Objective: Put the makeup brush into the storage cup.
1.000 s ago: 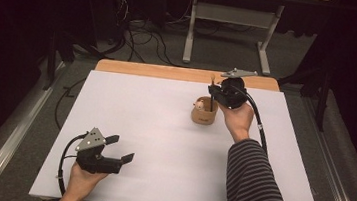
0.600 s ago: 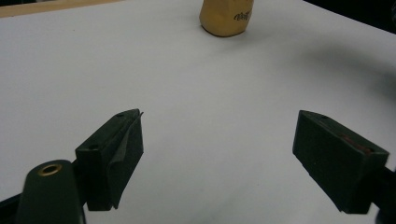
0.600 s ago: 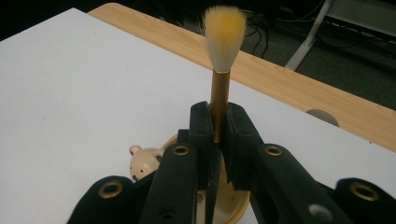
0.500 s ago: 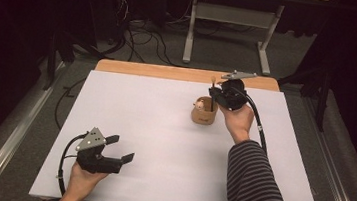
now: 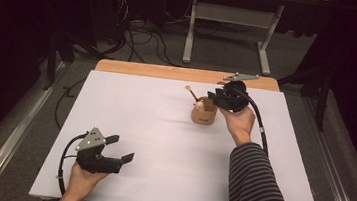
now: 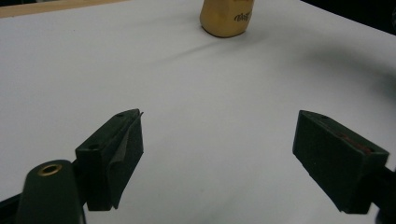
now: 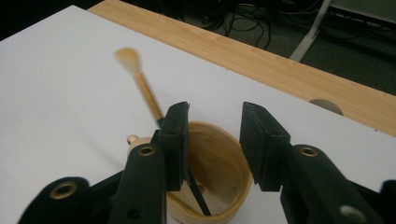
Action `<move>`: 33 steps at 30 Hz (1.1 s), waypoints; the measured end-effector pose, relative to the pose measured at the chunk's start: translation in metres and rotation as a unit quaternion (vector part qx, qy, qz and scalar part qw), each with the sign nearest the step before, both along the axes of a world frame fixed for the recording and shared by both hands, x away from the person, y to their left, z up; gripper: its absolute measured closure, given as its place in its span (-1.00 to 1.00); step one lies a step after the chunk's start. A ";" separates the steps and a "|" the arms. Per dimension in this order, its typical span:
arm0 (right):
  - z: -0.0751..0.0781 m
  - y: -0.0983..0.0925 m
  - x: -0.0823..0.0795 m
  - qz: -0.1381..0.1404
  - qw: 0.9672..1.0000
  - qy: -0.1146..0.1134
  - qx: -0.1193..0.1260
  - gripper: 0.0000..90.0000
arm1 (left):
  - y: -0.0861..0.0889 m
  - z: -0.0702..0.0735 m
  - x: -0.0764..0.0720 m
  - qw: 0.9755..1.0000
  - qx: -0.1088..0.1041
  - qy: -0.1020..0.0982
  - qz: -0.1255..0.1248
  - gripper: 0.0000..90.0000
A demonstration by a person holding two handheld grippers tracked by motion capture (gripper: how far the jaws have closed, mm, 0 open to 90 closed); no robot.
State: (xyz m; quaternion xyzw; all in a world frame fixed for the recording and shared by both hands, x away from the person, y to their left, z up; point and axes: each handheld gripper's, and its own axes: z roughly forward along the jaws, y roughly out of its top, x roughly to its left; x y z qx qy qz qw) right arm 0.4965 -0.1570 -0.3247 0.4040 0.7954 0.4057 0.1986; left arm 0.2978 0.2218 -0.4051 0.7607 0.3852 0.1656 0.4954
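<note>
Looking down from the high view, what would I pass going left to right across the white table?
Left gripper in the person's left hand → brush leaning out of the cup → tan cup → right gripper, jaws just opened, at the cup's rim → striped sleeve.

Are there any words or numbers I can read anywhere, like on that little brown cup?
Brown cup: dark handwriting on its side, seen in the left gripper view, too blurred and cut off at the top edge to read.
Brush standing in the cup: no writing to be seen.
White table cover: no words or numbers.
Nothing else in the pictures bears readable text.
</note>
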 end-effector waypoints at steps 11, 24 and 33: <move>0.004 -0.013 -0.011 -0.003 1.000 -0.013 0.028 0.22 | 0.000 0.000 0.000 1.000 0.000 0.000 0.001 -0.63; 0.008 -0.017 -0.020 0.004 0.999 -0.020 0.032 0.15 | 0.000 0.000 0.000 1.000 0.000 -0.001 0.001 -0.63; 0.010 -0.017 -0.025 0.010 0.999 -0.020 0.035 0.13 | 0.000 0.000 0.000 1.000 0.000 -0.001 0.000 -0.63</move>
